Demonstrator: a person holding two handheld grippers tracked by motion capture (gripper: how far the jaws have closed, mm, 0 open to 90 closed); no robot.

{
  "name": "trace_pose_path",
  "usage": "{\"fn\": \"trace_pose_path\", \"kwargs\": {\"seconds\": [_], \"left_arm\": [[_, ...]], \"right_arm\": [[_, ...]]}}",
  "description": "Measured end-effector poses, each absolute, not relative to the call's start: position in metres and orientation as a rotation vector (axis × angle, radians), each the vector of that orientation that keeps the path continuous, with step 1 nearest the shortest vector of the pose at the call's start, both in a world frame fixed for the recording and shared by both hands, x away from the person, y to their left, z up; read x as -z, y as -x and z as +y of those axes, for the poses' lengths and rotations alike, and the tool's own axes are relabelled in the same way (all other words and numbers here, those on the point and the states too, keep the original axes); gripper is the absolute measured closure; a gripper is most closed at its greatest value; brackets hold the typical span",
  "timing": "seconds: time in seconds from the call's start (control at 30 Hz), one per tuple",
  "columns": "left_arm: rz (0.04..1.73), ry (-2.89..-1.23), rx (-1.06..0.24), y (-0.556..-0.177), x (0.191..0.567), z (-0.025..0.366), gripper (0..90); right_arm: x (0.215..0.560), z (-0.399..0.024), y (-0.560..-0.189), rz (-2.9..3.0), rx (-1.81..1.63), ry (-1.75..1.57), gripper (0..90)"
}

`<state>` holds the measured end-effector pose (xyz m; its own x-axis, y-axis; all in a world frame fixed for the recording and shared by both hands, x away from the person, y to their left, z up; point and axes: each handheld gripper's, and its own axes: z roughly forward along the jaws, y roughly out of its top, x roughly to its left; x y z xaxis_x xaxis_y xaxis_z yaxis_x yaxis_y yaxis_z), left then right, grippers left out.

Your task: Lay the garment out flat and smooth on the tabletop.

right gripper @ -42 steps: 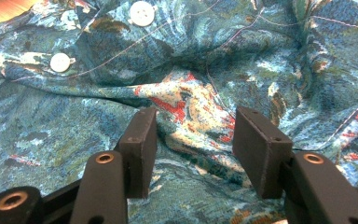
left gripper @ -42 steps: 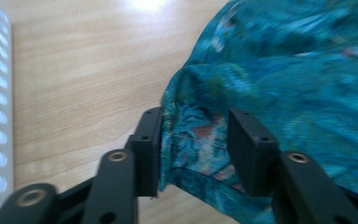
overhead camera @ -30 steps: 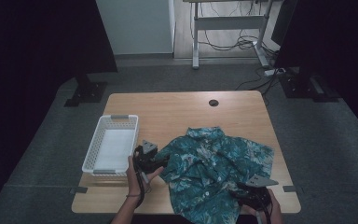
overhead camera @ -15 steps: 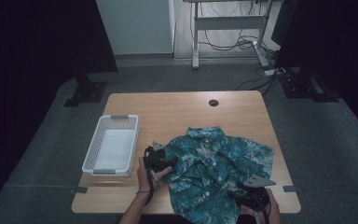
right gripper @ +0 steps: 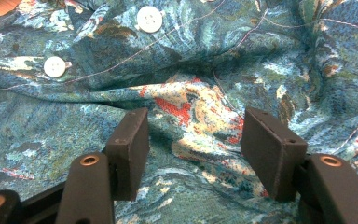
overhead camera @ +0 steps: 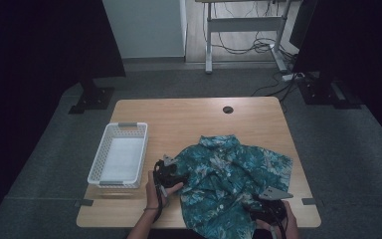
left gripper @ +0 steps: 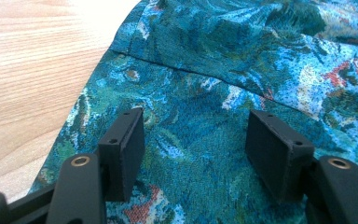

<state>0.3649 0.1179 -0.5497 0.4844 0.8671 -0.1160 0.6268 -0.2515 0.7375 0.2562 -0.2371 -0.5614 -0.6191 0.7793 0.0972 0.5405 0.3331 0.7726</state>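
**A:** So the shirt is spread out, a bit rumpled, on the near right part of the table, with its bottom edge hanging over the front. What changed in the last second?

**B:** The left gripper came down a bit from where it was a second ago and now sits right at the shirt's left edge. Both sets of jaws have just been opening. The left ones stand apart with cloth lying flat under them, nothing pinched. Same for the right gripper at the near right corner: jaws apart, a raised fold between them, but the pads aren't squeezing it.

**A:** Meaning?

**B:** My guess is it's lining up a fresh grab on both sides, probably to fold or lift it. No real grip yet.

**A:** Anything the close views add?

**B:** Yeah. The right gripper view shows white buttons and wrinkles you can barely make out from above. The left gripper view shows a seam and bare wood beside the cloth edge. But the high view gives you the white basket sitting left of the shirt, just beside the left hand.
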Motion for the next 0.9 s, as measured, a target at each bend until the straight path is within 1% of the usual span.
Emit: {"fn": "trace_pose_path", "kwargs": {"seconds": [0.17,0.37,0.9], "left_arm": [[1.23,-2.002,-0.439,-0.366,0.55,0.115,37.4],[1.25,-2.018,-0.452,-0.375,0.548,0.117,37.7],[1.313,-2.016,-0.447,-0.42,0.544,0.124,37.7]], "right_arm": [[0.562,-0.237,-0.256,2.31,-1.168,-1.183,40.9],[0.561,-0.237,-0.256,2.305,-1.165,-1.192,41.2],[0.561,-0.237,-0.257,2.301,-1.159,-1.195,41.3]]}}
